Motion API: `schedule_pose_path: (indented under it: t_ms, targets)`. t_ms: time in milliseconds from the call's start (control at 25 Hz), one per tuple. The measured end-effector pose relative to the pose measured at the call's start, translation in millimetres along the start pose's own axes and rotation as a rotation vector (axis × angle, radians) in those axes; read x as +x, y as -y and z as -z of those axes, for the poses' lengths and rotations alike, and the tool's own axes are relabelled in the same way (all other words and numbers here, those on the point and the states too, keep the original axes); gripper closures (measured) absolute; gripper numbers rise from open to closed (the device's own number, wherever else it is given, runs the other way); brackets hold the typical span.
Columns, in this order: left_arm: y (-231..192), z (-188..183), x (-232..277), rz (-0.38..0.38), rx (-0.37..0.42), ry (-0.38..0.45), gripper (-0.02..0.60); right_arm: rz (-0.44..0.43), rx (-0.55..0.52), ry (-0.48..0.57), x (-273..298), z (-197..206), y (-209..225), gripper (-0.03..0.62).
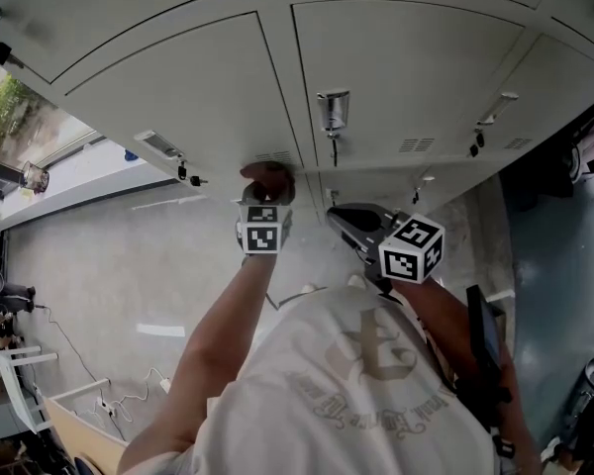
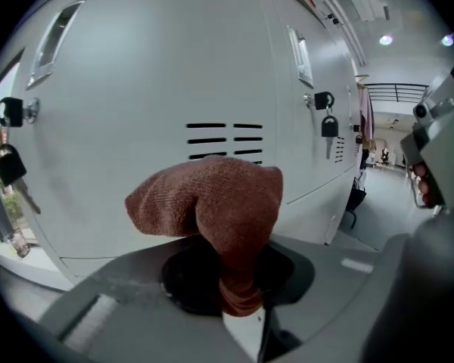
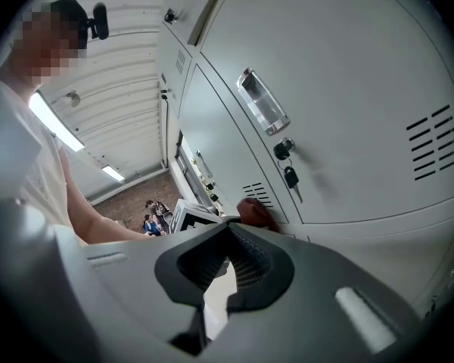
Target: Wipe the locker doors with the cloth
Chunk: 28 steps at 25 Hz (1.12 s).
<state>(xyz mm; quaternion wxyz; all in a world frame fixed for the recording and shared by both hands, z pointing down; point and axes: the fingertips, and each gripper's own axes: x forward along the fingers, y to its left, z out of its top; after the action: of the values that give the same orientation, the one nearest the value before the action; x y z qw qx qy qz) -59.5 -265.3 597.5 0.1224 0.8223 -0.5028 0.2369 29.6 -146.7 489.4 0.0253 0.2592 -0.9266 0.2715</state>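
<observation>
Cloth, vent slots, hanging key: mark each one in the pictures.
cloth [image 2: 212, 199], left gripper view, on the bunched top fold.
vent slots [image 2: 206, 140], left gripper view, on the middle slot of the left column.
key [image 3: 290, 175], right gripper view, on its dark head below the lock.

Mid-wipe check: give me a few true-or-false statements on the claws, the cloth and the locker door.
1. The left claw is clamped on the cloth. True.
2. The cloth sits at the vent slots of a locker door. True.
3. The right claw holds a second cloth. False: it is shut on nothing.
4. That locker door stands open. False: it is closed.
</observation>
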Motion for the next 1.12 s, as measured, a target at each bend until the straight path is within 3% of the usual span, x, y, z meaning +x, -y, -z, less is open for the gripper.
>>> schedule_pose_path:
  t_ms: [80,240,400,520,760,960,1120]
  targets:
    - [6.1,-1.9,4.9,0.020,0.009,-0.008,0.497,0.002,-0.005,0.009,-1.2,-1.2,5.0,0.586]
    - [-5.2,-29.7,-12.0,-0.023,0.042,0.019,0.498,-0.045,-0.033,0.013,11.6,-7.5,6.4,0.586]
    - [31.9,-37.2,-2.4,0.034,0.006,0.049,0.497,-0.046,-0.019,-0.024,-14.7,-2.9,13.1,0.586]
    - [36.9,-38.3,-2.7,0.046,-0.021,0.088,0.495,-0.054,-0.043,-0.038,-24.4,-1.0,18.7,0.586]
    - [58.1,-47.1,-36.2,0.091,-0.062,0.207,0.495,-0.075,-0.079,-0.056,-33.9,10.6,24.6,0.586]
    - [75.4,-29.7,-75.6,0.126,-0.113,0.258,0.495,-0.115,-0.113,-0.050,-28.1,12.9,15.6,0.586]
    - [91.0,3.7,-93.9,0.157,-0.149,0.243,0.495,-0.113,-0.148,-0.037,-24.7,17.1,7.8,0.586]
